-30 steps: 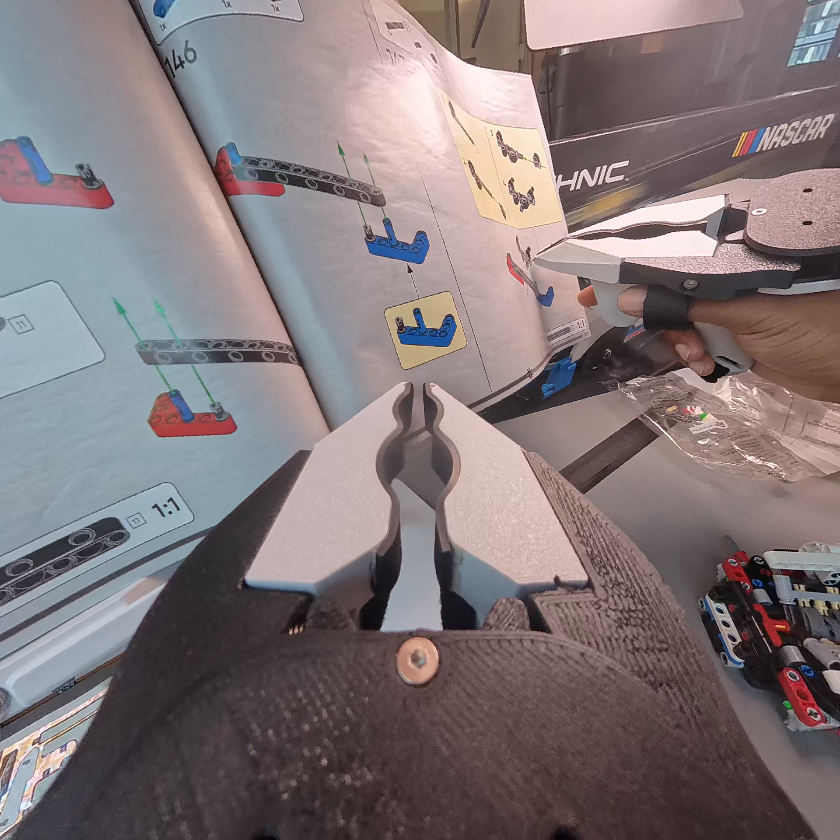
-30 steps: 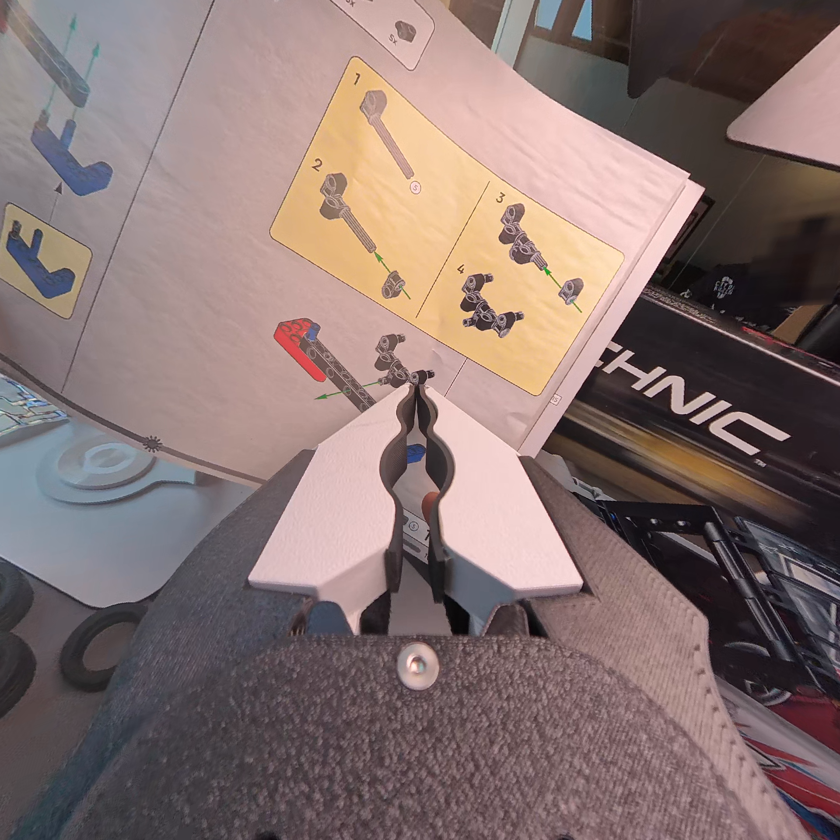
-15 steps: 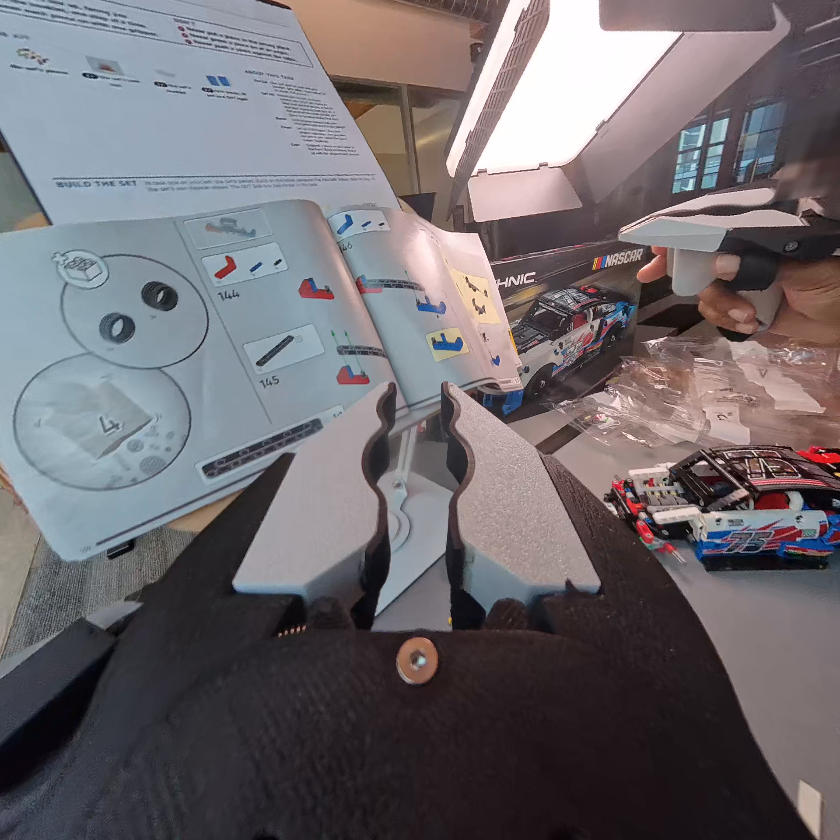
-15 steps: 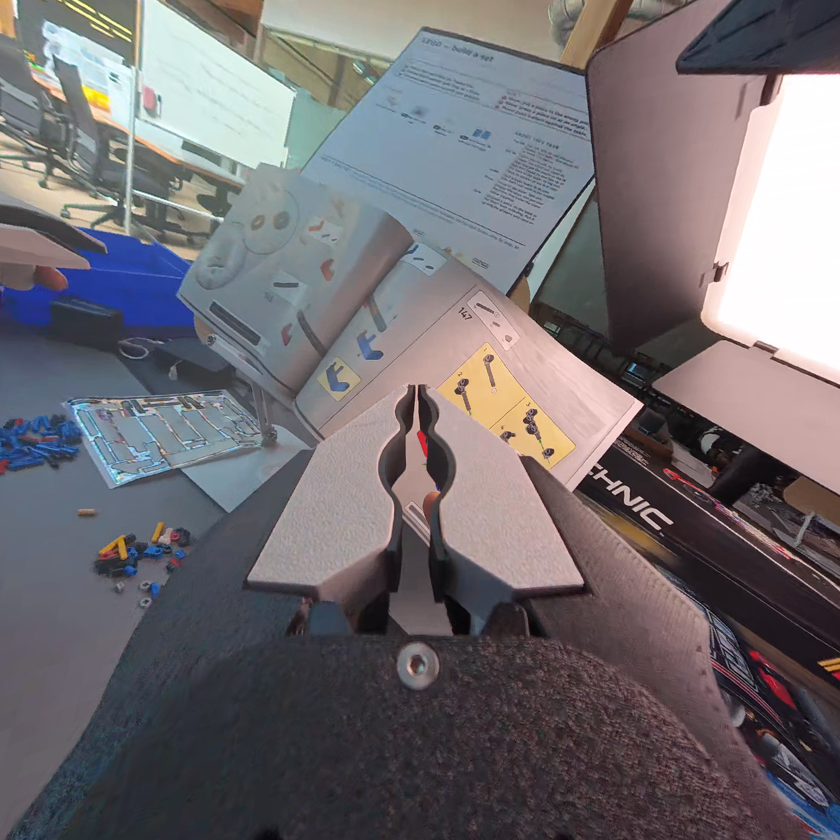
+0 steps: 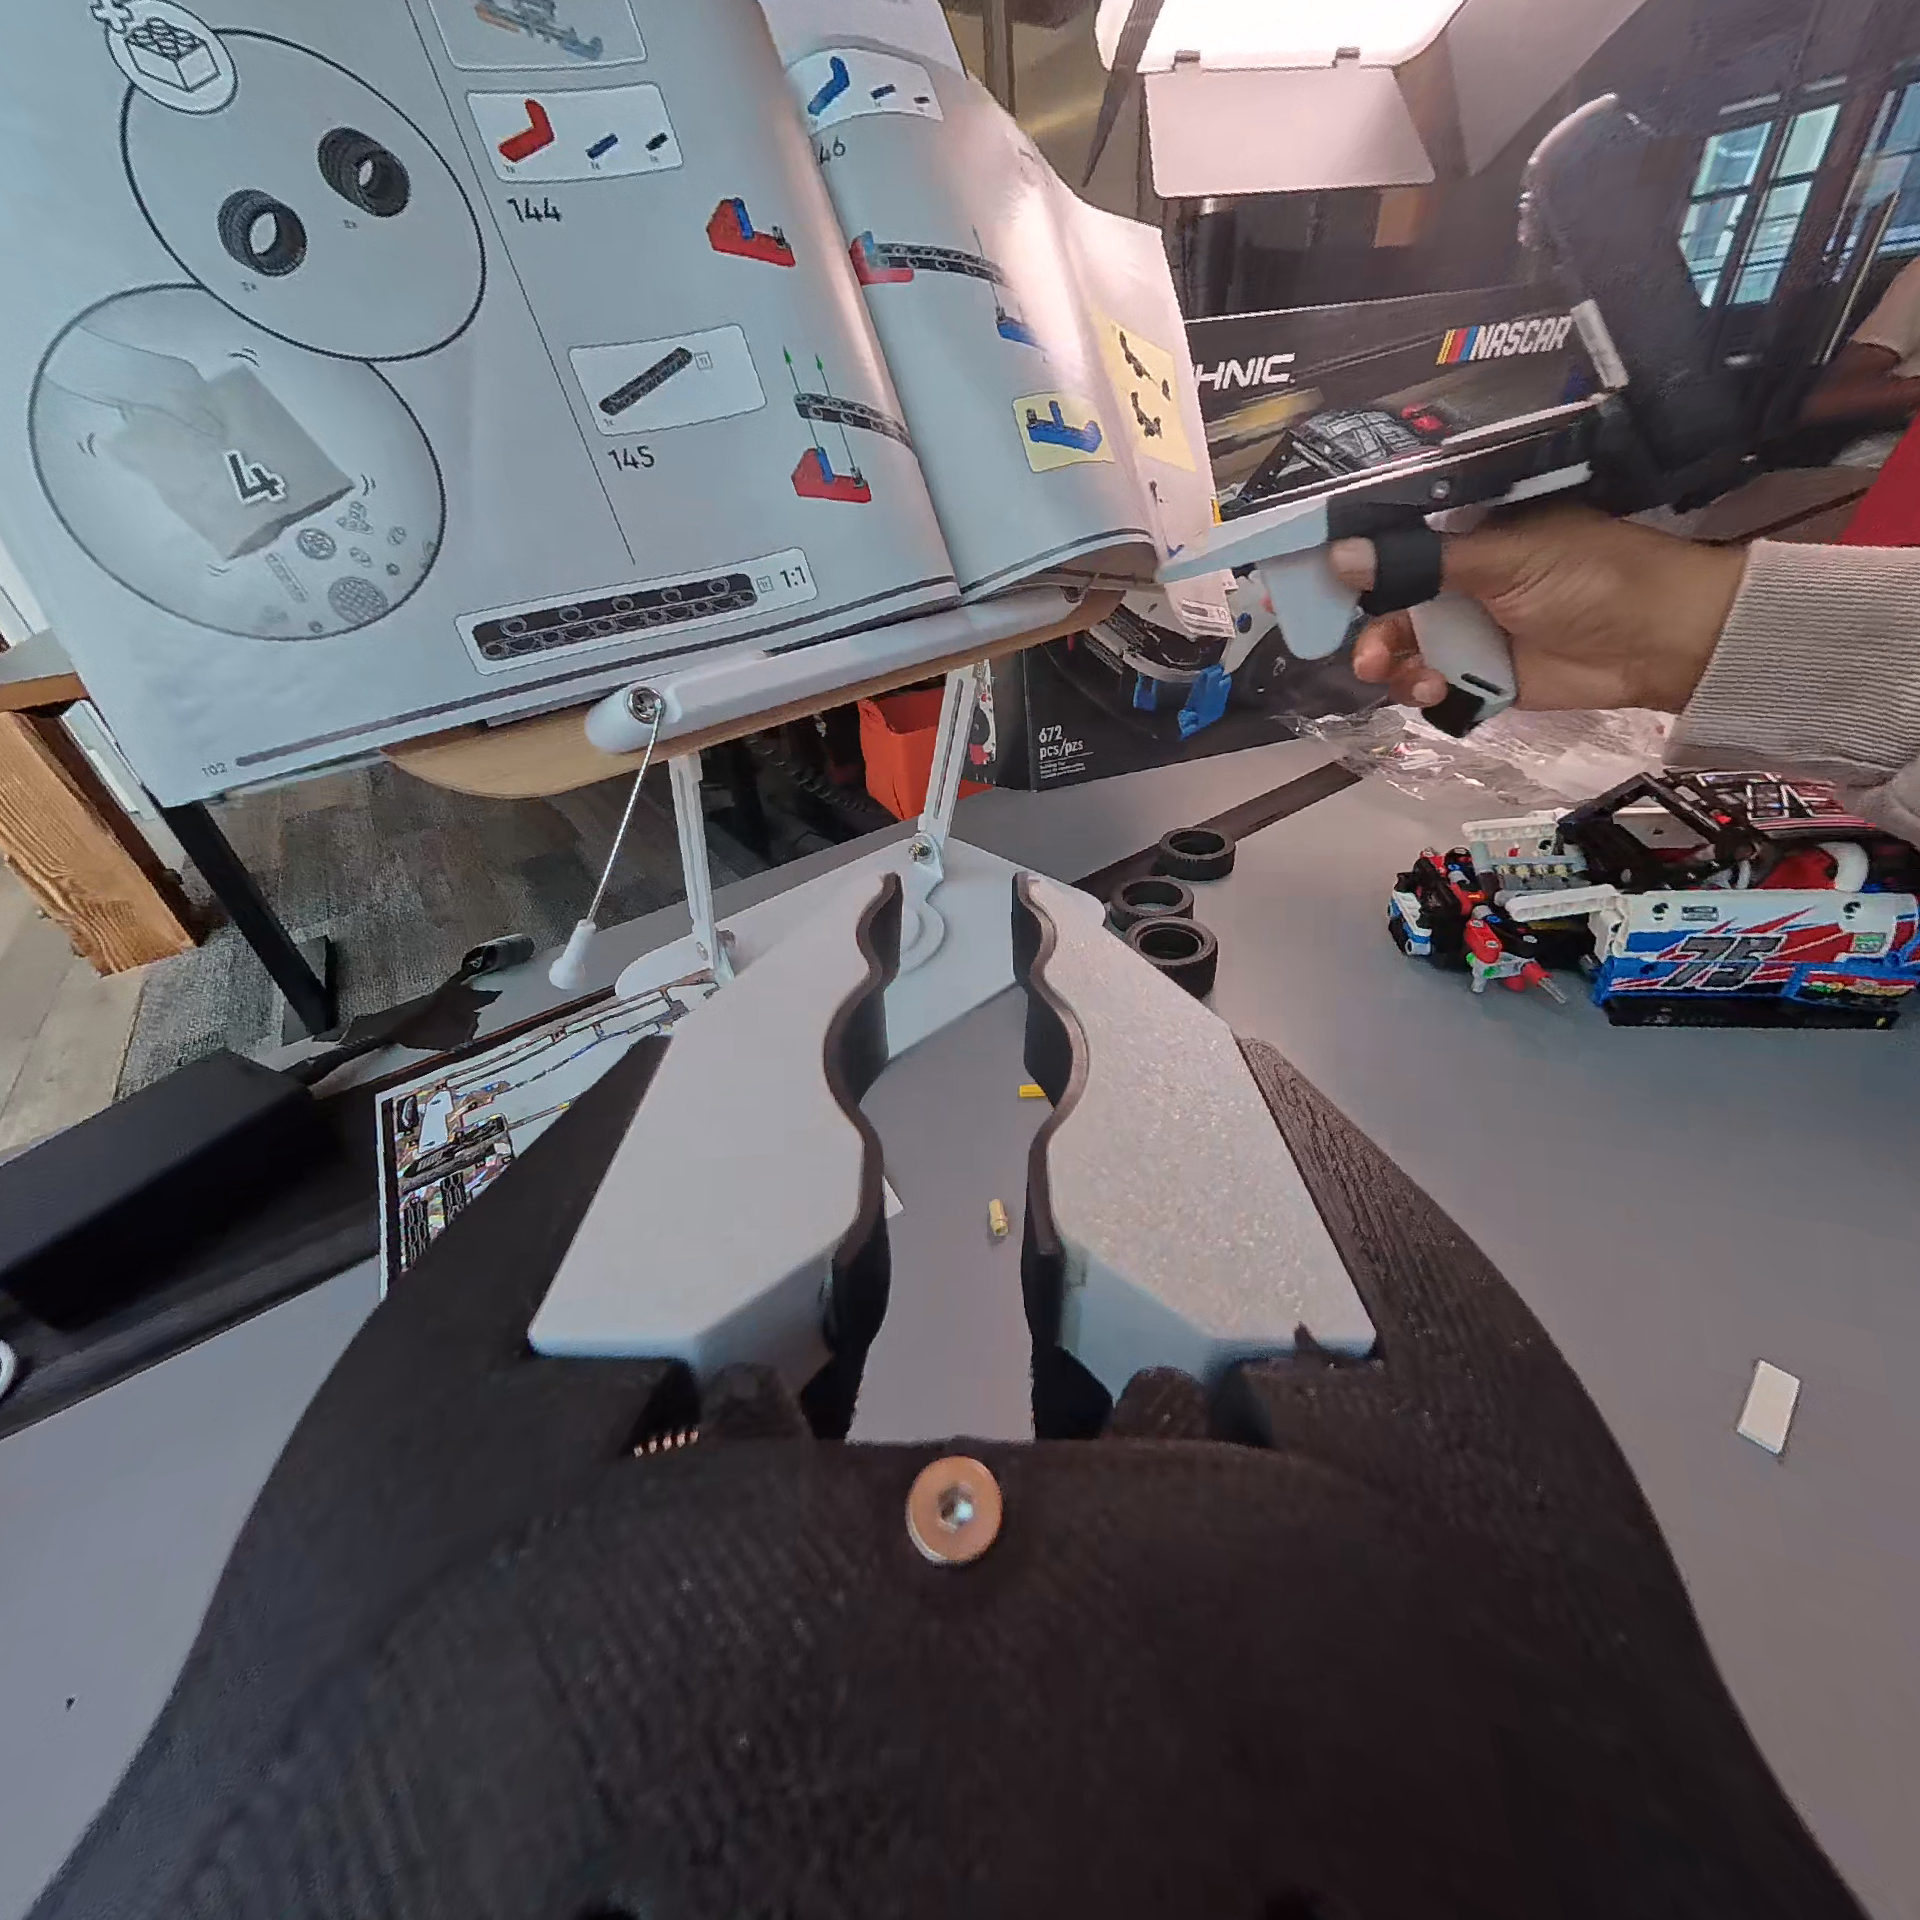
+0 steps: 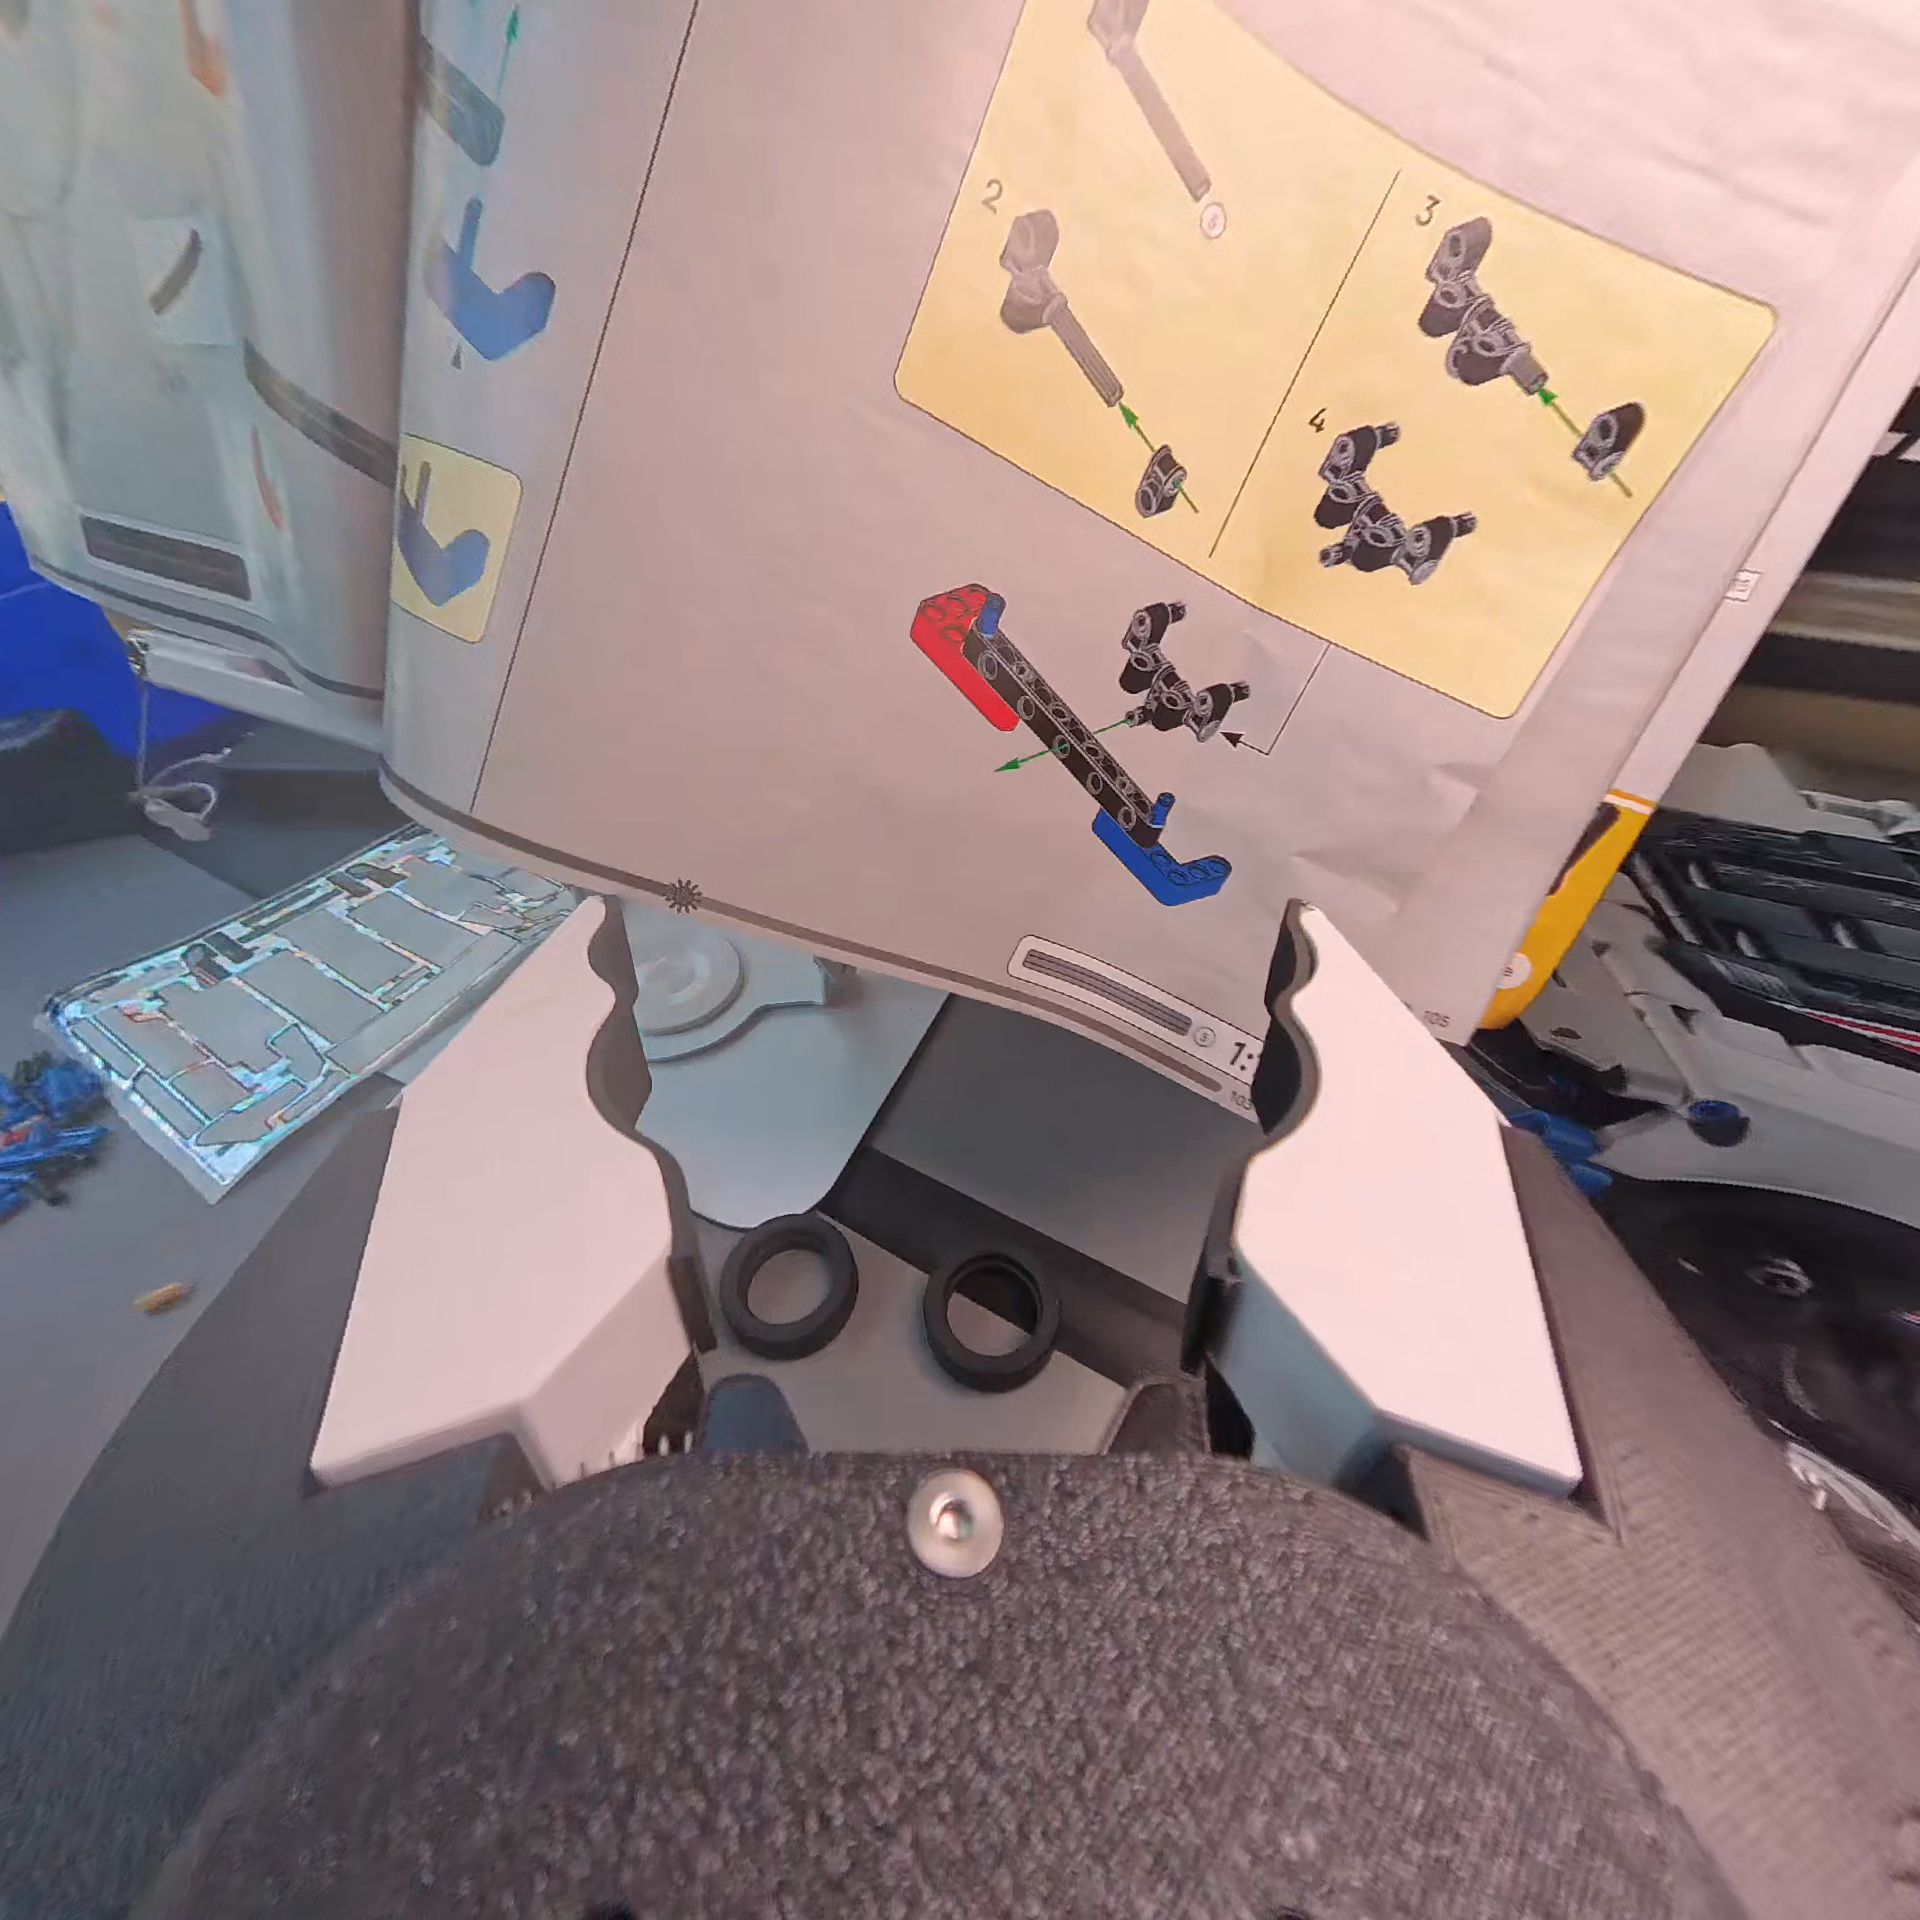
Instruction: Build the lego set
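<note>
The right gripper [image 6: 940,1023] was spread wide and empty, its tips level with the instruction booklet's [image 6: 831,644] lower edge. The left gripper [image 5: 951,940], partly open and empty, was held farther back. The part-built Lego car [image 5: 1673,914] sat far right on the table.

Table: grey table [image 5: 1558,1195], flat top.
Far centre: white book stand [image 5: 935,935], its base on the top.
Right: built race car [image 5: 1683,914].
By the stand: three black tyres [image 5: 1174,904].
Left: shiny sticker sheet [image 6: 291,997].
Near middle: small tan pin [image 5: 997,1218].
</note>
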Tool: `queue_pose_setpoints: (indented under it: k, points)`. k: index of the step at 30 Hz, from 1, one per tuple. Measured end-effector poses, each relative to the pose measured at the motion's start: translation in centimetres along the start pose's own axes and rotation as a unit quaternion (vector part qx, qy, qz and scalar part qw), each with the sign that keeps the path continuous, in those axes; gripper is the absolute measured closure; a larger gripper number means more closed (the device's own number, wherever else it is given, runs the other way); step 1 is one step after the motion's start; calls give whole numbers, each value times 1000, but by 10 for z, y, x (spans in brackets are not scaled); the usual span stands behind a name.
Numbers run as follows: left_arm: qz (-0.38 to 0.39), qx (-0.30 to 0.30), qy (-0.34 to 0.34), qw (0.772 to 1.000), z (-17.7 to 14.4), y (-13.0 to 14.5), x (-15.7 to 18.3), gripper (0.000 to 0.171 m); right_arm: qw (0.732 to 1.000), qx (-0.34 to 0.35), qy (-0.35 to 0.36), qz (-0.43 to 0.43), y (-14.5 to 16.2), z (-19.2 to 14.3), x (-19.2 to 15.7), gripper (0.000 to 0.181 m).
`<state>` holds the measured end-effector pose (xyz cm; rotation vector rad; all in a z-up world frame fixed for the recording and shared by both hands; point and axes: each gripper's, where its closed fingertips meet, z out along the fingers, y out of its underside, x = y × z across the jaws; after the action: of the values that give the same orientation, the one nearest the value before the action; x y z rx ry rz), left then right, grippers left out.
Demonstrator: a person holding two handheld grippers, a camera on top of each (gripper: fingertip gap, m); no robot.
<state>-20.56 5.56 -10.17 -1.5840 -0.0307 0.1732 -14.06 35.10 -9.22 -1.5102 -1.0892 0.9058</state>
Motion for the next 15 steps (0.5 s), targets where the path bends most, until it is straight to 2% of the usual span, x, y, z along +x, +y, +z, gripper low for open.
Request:
queue_pose_setpoints:
  k: [3,5,8,9,11,15]
  points:
    - [8,-7,6,1000,-2,8,4,152,998,-7,39,-41,5,19,-2,65]
    - [6,-14,13,1000,0,15,6,152,992,-2,80,-92,4,25,3,75]
    - [14,-24,19,999,3,25,8,152,990,15,87,-114,-1,26,-2,92]
    - [19,-27,19,999,4,27,8,152,988,18,92,-120,-2,25,-1,104]
    - [27,-34,3,999,4,30,1,153,986,17,91,-140,-3,23,-4,112]
    - [19,-58,-62,996,-2,35,-31,153,974,21,86,-206,-5,16,-12,141]
